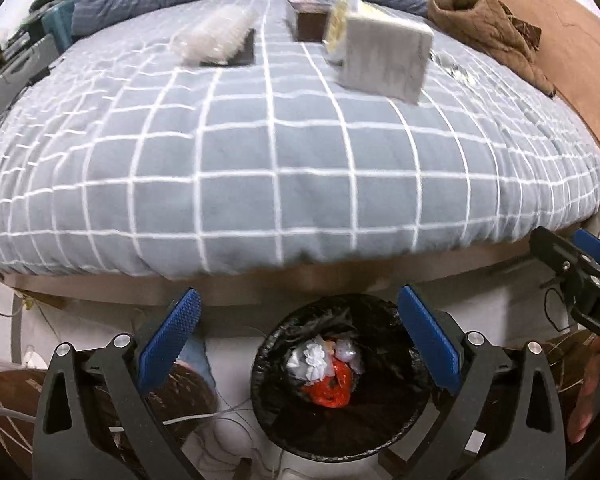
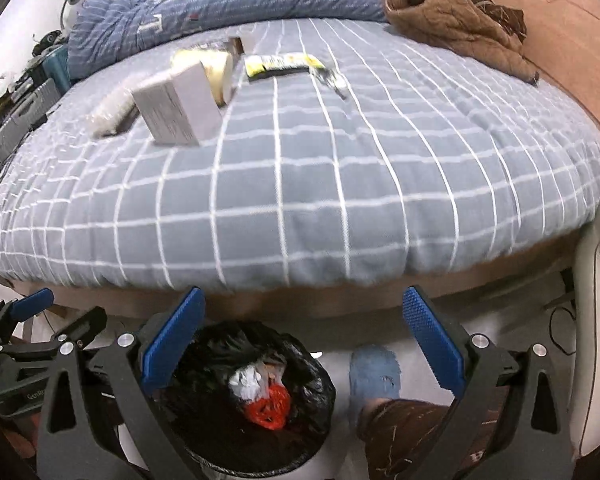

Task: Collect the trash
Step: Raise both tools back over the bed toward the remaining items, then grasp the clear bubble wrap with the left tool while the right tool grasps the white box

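Both grippers hang over the bin (image 1: 340, 384), jaws wide apart and holding nothing. Trash lies far off on the bed (image 1: 284, 168): a box (image 2: 176, 104), a clear wrap (image 1: 214, 36) and more. The left gripper (image 1: 300, 340) and the right gripper (image 2: 300, 340) should go up over the bed edge, then pick one piece each. Only the right view shows a yellow wrapper (image 2: 280, 65). The left view looks straighter down into the bin.

Black-lined bin (image 1: 340, 376) on the floor just below and between the spread blue pads, holding white (image 1: 314, 362) and red (image 1: 332, 386) wads. Farther ahead on the checked bedspread: grey-white box (image 1: 384, 58), clear plastic wrapper (image 1: 216, 34), yellow-and-white packet (image 2: 282, 65), all lying loose
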{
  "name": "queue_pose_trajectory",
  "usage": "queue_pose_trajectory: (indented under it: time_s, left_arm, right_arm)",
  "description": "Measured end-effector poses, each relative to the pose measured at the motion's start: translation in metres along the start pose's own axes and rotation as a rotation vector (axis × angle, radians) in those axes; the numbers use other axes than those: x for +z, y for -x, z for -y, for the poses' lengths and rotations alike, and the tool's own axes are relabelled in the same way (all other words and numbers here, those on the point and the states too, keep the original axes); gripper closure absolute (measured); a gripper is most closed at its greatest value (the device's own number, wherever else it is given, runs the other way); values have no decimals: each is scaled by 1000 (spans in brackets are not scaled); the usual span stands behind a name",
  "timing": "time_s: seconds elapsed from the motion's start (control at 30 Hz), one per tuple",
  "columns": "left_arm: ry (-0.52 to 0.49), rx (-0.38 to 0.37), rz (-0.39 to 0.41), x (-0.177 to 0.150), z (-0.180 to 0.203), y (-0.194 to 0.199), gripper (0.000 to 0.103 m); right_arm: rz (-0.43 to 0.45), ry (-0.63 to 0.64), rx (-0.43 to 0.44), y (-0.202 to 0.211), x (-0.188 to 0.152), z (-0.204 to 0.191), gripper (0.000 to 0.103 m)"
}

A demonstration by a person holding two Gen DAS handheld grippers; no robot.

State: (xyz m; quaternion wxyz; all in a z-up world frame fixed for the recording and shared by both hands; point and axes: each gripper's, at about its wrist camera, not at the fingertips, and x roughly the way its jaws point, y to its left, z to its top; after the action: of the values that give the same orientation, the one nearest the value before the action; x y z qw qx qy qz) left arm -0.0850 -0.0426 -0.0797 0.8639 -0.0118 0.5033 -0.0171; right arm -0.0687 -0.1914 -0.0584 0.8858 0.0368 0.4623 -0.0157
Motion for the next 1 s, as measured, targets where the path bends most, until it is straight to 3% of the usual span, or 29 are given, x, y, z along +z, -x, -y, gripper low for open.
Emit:
queue_pose_trajectory:
  time_s: [0.53,1.0]
  left_arm:
    - [58,46,82,71,-43,29,6]
    - [89,86,103,144,-75,8,6]
  right_arm:
    - [101,62,28,19,62,-28,8]
    - [130,97,80,4,112,-64,8]
